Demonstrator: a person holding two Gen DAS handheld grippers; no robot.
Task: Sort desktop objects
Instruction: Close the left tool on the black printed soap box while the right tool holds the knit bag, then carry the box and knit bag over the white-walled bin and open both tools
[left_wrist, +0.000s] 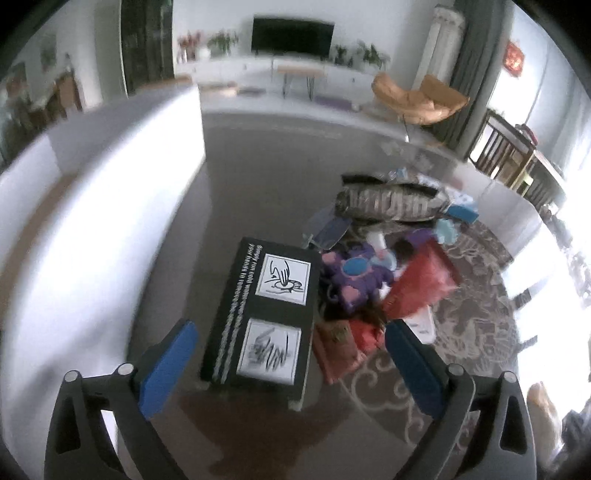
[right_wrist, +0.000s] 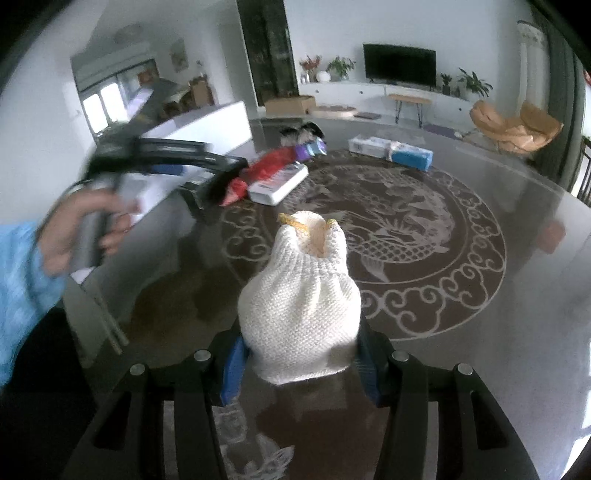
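Wool is what the right gripper (right_wrist: 300, 363) is squeezing: its jaws are clamped on the base of a white knitted glove (right_wrist: 300, 291), whose yellow-edged cuff is pointing away over the patterned glass table (right_wrist: 480, 369). Off to the left, the left gripper (left_wrist: 286, 360) is hanging with its blue pads wide apart and nothing between them, poised above a black box with hand drawings (left_wrist: 264, 317). Just right of that box, a heap of clutter is waiting: a purple toy (left_wrist: 354, 277), a red packet (left_wrist: 421, 284) and a striped bundle (left_wrist: 388, 203) at the far side. In my judgement the glove is being carried to its pile, and doing that well means keeping the grip low and firm so the limp knit isn't slipping, then lowering it until it is resting on the glass before letting go, clear of the heap.
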